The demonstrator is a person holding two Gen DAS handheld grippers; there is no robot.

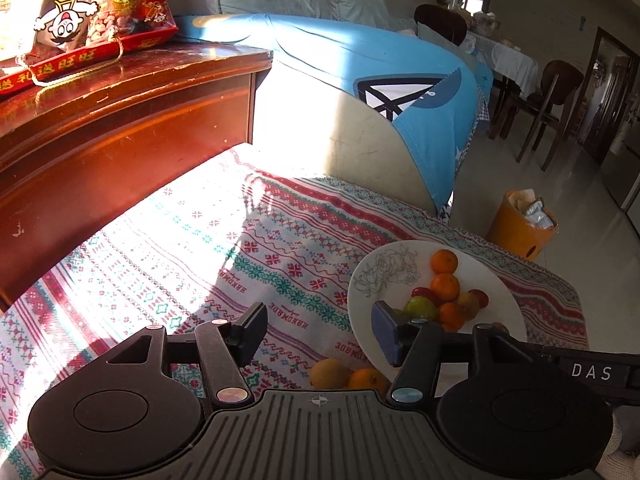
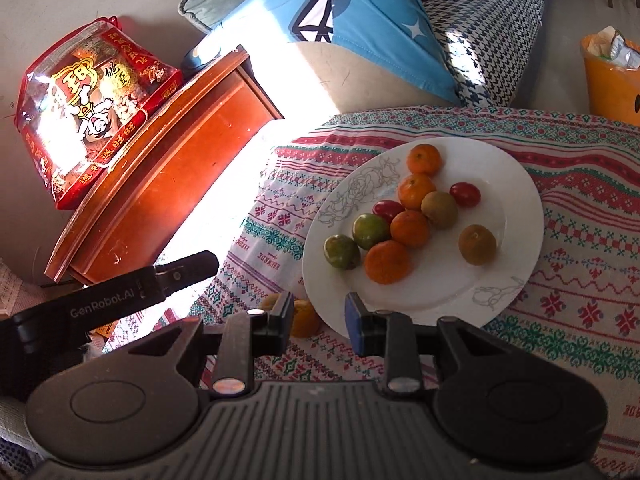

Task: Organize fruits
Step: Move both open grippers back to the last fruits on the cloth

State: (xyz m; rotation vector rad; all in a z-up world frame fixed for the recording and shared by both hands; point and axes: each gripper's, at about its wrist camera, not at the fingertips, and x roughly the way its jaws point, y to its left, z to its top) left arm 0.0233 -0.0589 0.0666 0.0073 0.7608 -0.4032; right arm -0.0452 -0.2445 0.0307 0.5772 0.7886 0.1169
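**Fruit Plate Status: Both Grippers Empty**

The white plate (image 2: 516, 184) rests on the patterned tablecloth (image 2: 580, 280). It carries four oranges (image 2: 387, 262), two green fruits (image 2: 370, 231), two brownish fruits (image 2: 477, 244) and two red tomatoes (image 2: 465, 194), clustered near the plate centre.

Two loose fruits (image 1: 348, 375) lie on the cloth just beside the plate's near-left rim.

The left gripper (image 1: 320, 336) has its jaws spread and holds nothing. The right gripper (image 2: 319, 322) also stands with jaws apart and empty, above the plate's near rim.

A wooden cabinet (image 2: 172, 184) beside the table carries a red snack bag (image 2: 92, 120).
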